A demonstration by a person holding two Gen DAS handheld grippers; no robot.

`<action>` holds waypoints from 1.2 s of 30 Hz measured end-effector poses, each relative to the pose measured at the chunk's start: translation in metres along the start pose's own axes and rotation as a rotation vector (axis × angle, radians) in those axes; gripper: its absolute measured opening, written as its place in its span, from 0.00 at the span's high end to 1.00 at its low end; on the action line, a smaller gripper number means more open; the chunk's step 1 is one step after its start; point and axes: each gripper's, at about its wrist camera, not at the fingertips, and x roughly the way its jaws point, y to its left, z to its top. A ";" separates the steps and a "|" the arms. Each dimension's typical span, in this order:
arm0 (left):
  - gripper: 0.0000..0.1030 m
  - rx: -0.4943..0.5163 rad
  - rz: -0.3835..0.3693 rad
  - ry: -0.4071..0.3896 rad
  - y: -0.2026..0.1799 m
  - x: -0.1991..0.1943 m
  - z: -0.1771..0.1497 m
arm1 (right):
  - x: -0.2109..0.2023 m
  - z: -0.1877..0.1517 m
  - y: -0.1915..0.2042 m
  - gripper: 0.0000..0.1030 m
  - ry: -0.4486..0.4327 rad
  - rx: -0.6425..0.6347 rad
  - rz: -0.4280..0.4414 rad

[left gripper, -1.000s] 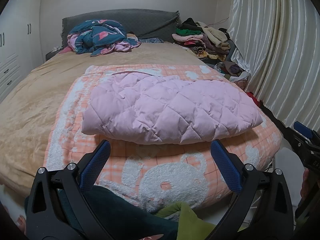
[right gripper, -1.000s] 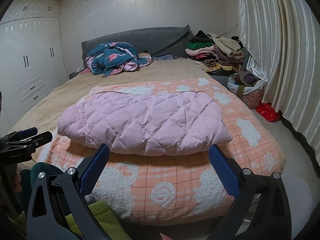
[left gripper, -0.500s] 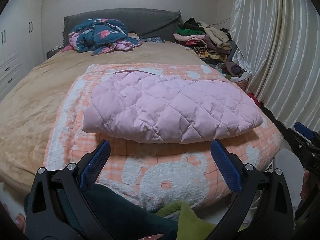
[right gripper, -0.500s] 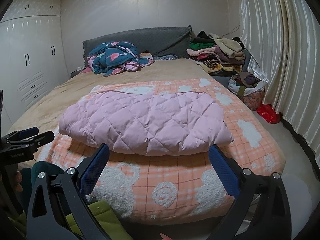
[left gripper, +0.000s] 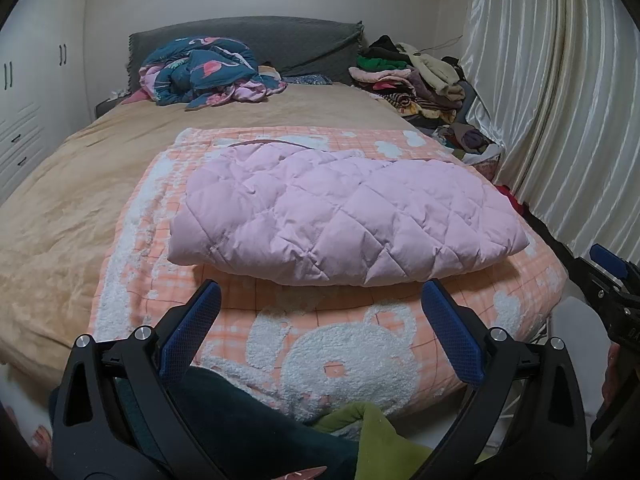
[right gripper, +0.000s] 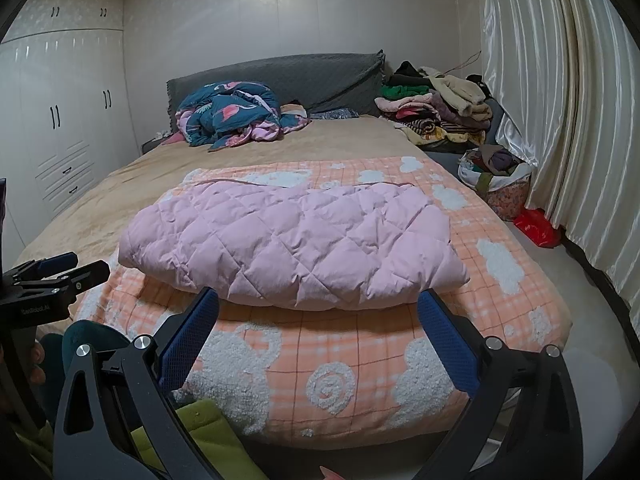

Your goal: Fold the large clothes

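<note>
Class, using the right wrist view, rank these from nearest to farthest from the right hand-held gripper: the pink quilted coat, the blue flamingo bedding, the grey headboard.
1. Pink quilted coat: folded on the orange blanket, just beyond the right hand-held gripper.
2. Blue flamingo bedding: bundled far up the bed, left.
3. Grey headboard: against the back wall.

The quilted jacket (left gripper: pixel 344 216) is pale pink, stitched in a diamond pattern. Under it, the blanket (right gripper: pixel 360 364) is orange-and-white check with fluffy white bear and cloud shapes. The bedsheet (left gripper: pixel 80 184) is plain tan, the headboard (right gripper: pixel 320 76) dark grey. The bundled duvet (right gripper: pixel 232 116) is teal with pink flamingos. The gripper pads (left gripper: pixel 190 332) are blue on black arms, and the curtain (right gripper: pixel 560 112) is glossy cream
</note>
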 end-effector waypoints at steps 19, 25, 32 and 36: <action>0.09 0.003 0.008 0.001 0.000 -0.001 -0.001 | -0.002 -0.001 0.001 0.04 0.003 -0.002 -0.001; 0.09 0.003 0.009 0.001 0.000 -0.001 -0.001 | -0.002 -0.001 0.000 0.04 0.003 0.001 -0.003; 0.09 0.004 0.011 -0.001 0.000 -0.001 -0.001 | -0.003 -0.002 0.000 0.04 0.004 0.000 -0.004; 0.09 0.001 0.011 0.002 -0.001 -0.001 -0.001 | -0.002 -0.001 -0.001 0.04 0.005 0.003 -0.005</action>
